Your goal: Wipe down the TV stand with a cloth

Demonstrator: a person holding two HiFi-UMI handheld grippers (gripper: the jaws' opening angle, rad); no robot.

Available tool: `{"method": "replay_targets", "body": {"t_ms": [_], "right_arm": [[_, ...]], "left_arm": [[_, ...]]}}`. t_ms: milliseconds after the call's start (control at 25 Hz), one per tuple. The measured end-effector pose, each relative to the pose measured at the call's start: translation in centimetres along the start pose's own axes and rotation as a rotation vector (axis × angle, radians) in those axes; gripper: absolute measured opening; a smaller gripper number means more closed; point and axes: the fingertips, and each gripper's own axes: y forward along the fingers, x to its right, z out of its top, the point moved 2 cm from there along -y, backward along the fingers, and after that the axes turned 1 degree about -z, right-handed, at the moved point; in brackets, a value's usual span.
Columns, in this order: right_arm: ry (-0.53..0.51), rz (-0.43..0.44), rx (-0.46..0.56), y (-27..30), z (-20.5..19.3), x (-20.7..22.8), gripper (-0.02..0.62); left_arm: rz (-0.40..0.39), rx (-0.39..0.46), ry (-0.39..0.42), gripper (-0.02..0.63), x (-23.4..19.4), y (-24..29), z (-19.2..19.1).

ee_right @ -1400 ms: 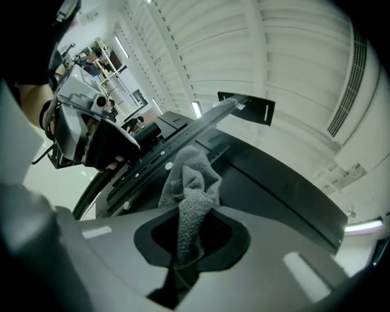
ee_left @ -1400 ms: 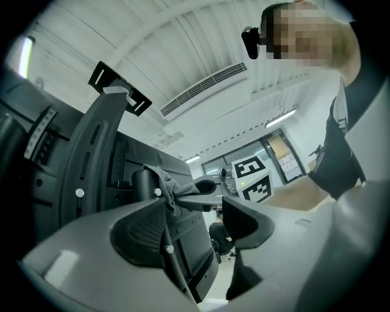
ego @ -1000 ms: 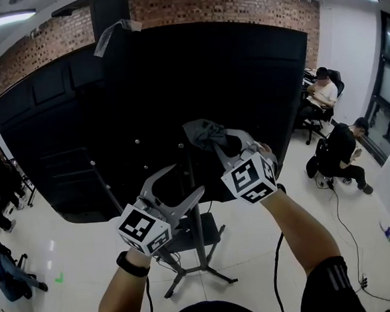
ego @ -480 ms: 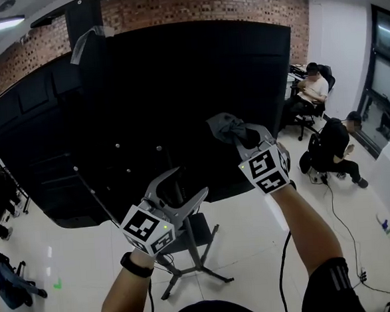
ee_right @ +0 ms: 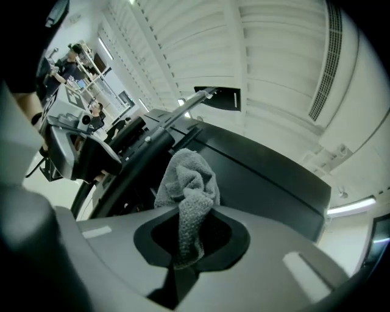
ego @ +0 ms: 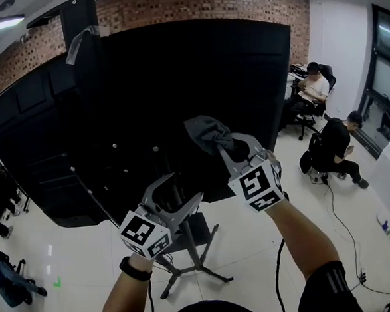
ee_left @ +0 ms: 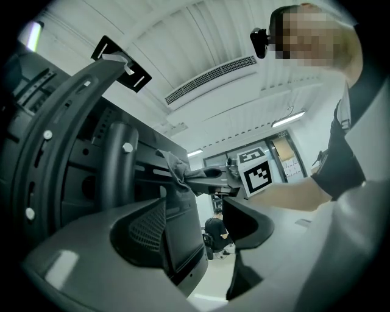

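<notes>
Right hand-held gripper (ego: 231,148), clamping grey cloth (ego: 209,132), is sweeping left since half-second ago, nearing TV stand (ego: 196,252) column: wiping stroke likely progressing. Left hand-held gripper (ego: 179,190) hovering wide, empty, beside column.

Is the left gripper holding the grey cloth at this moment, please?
No, the grey cloth is pinched between the jaws of the right gripper, while the left gripper has its jaws apart.
</notes>
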Motion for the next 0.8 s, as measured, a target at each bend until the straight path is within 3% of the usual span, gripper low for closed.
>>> {"method": "replay_targets", "body": {"t_ms": [440,800], "right_arm": [[0.019,0.178,0.03,5.0,1.7,-9.8,0.028],[-0.017,0.141,-0.018,4.8,-0.5,-8.2,0.028]], "left_arm": [[0.086,-0.022,0.027,0.314,-1.1,-3.4,-0.3],[0.068,-0.029,0.016,0.314,-1.2,-2.4,-1.2]]}}
